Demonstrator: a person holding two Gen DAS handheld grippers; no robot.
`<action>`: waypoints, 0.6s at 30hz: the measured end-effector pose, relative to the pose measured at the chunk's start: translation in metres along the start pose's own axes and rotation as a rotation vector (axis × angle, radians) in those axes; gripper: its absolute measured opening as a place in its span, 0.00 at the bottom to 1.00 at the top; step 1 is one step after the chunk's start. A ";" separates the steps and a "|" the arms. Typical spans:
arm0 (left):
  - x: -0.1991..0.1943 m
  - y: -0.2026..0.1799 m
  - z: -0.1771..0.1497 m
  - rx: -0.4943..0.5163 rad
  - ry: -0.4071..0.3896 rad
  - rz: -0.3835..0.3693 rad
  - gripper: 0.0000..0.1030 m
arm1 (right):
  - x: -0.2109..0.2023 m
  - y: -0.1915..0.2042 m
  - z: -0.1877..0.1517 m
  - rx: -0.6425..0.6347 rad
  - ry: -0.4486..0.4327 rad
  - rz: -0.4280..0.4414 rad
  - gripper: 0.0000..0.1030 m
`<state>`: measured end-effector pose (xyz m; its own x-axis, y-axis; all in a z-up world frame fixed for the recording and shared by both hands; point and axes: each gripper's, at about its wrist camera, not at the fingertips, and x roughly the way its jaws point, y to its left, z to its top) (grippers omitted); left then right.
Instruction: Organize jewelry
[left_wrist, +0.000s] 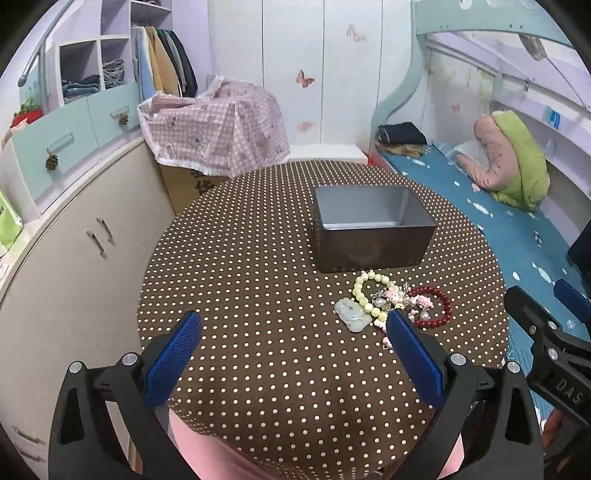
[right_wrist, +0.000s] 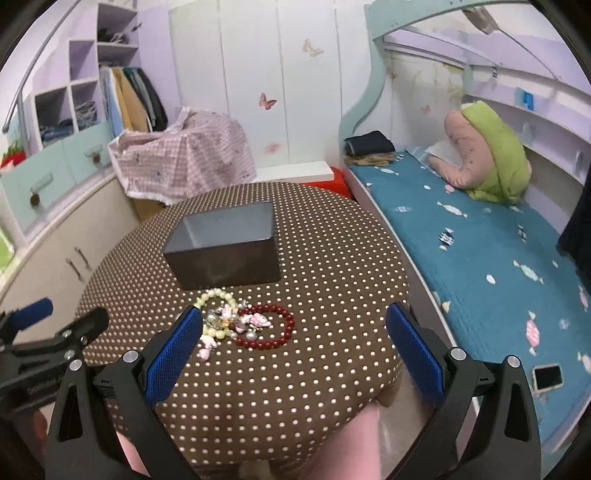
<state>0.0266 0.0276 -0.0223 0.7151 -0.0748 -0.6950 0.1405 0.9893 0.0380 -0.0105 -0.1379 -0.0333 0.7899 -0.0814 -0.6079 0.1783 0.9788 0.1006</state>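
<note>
A pile of jewelry lies on the brown dotted table (left_wrist: 258, 295) in front of an empty dark metal box (left_wrist: 369, 229): a pale green bead bracelet (left_wrist: 360, 291), a red bead bracelet (left_wrist: 441, 308), a jade pendant (left_wrist: 351, 314) and pink charms (left_wrist: 393, 295). My left gripper (left_wrist: 293, 325) is open and empty, above the table, left of the pile. My right gripper (right_wrist: 293, 325) is open and empty, near the red bracelet (right_wrist: 280, 332) and green bracelet (right_wrist: 214, 297); the box (right_wrist: 225, 251) stands behind.
A bed with a blue cover (right_wrist: 480, 240) runs along the right. A white cabinet (left_wrist: 74, 240) stands left, a pink checked cloth over a carton (left_wrist: 218, 129) behind the table. A phone (right_wrist: 548, 376) lies on the bed.
</note>
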 end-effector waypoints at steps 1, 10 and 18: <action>0.003 -0.001 0.001 0.000 0.005 -0.001 0.93 | 0.003 -0.001 0.000 0.000 -0.001 -0.021 0.93; 0.044 -0.007 0.002 -0.005 0.097 -0.058 0.93 | 0.035 -0.008 0.001 0.000 0.006 -0.041 0.93; 0.086 -0.018 0.008 -0.003 0.161 -0.121 0.93 | 0.074 -0.015 -0.007 -0.007 0.078 -0.041 0.93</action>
<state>0.0912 0.0028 -0.0774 0.5747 -0.1724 -0.8000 0.2163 0.9748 -0.0547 0.0413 -0.1568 -0.0853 0.7339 -0.1066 -0.6709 0.2049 0.9763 0.0690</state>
